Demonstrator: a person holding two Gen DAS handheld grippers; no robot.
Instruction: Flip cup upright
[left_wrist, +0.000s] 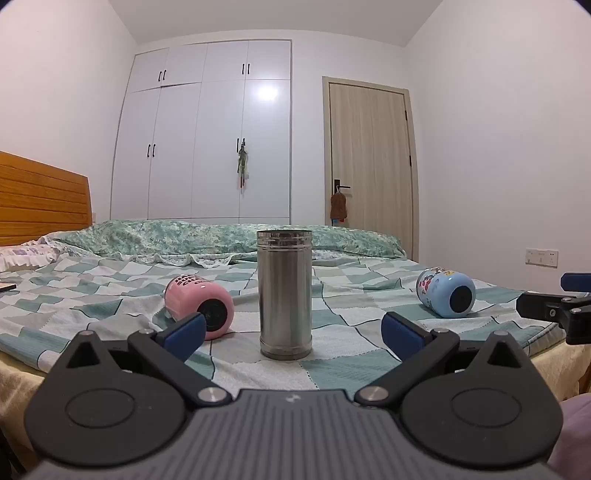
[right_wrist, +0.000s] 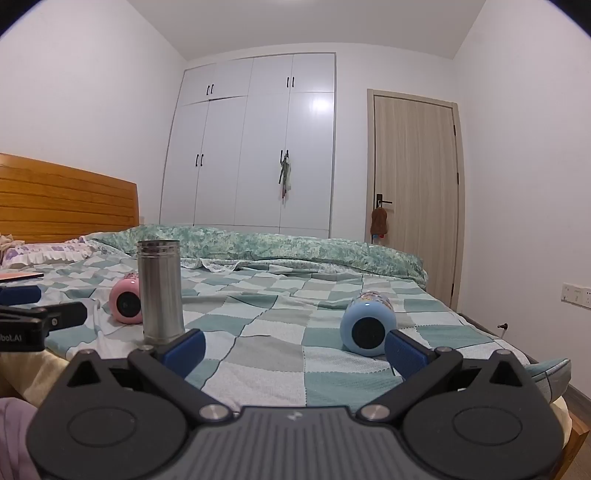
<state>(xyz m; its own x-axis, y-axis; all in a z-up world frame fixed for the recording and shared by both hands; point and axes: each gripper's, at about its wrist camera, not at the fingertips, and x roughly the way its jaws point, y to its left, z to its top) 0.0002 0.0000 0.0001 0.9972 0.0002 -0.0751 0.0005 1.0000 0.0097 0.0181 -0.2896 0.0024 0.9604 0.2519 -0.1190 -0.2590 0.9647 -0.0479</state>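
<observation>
A steel cup (left_wrist: 284, 293) stands upright on the bed, straight ahead of my left gripper (left_wrist: 293, 334), which is open and empty just short of it. A pink cup (left_wrist: 197, 305) lies on its side to the steel cup's left, base toward me. A blue cup (left_wrist: 446, 292) lies on its side to the right. In the right wrist view the blue cup (right_wrist: 367, 323) lies just ahead of my open, empty right gripper (right_wrist: 295, 349), close to its right finger. The steel cup (right_wrist: 160, 291) and pink cup (right_wrist: 126, 301) are at the left.
The bed (left_wrist: 110, 295) has a green checkered cover and a rumpled quilt (left_wrist: 221, 236) at the back. A wooden headboard (left_wrist: 40, 199) is at the left. A white wardrobe (left_wrist: 207, 140) and a door (left_wrist: 369, 158) stand behind. The right gripper's tip (left_wrist: 554, 310) shows at the right edge.
</observation>
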